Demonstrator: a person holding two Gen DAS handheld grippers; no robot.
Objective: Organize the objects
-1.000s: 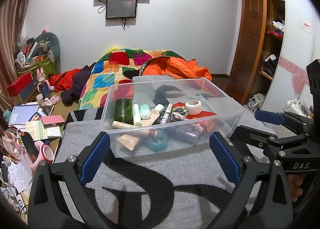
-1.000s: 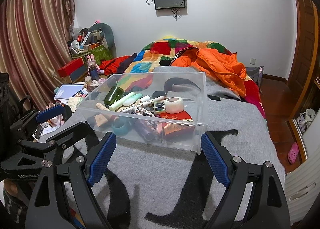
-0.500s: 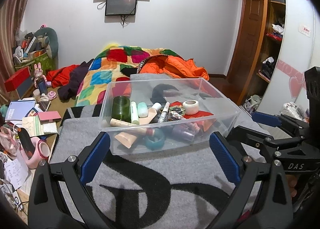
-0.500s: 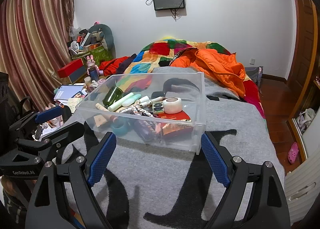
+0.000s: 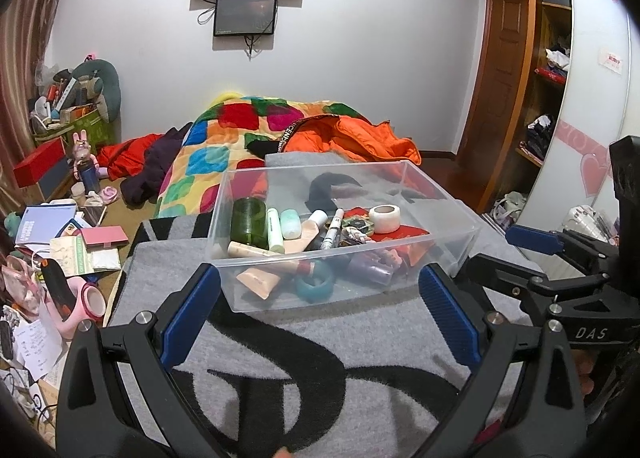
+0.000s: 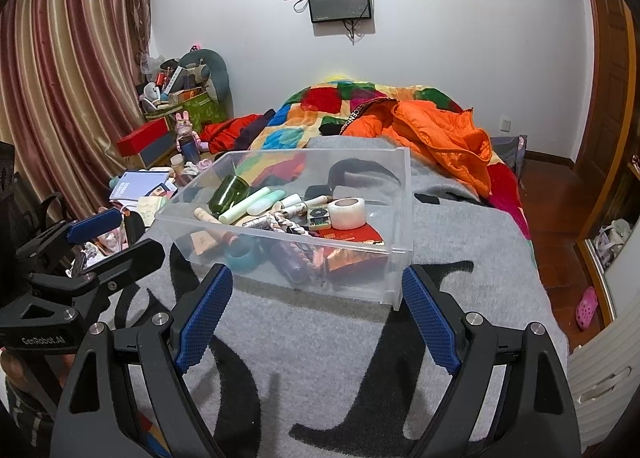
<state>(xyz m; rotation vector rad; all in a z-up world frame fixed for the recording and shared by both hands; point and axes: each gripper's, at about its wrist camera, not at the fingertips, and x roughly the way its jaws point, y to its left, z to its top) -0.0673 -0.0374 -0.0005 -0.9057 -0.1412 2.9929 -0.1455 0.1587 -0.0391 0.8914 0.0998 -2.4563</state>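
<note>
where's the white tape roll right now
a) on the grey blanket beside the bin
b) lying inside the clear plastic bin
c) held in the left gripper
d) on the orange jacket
b: the white tape roll lies among the clutter inside the clear plastic bin, while the left gripper and right gripper are both open and empty in front of it.
</note>
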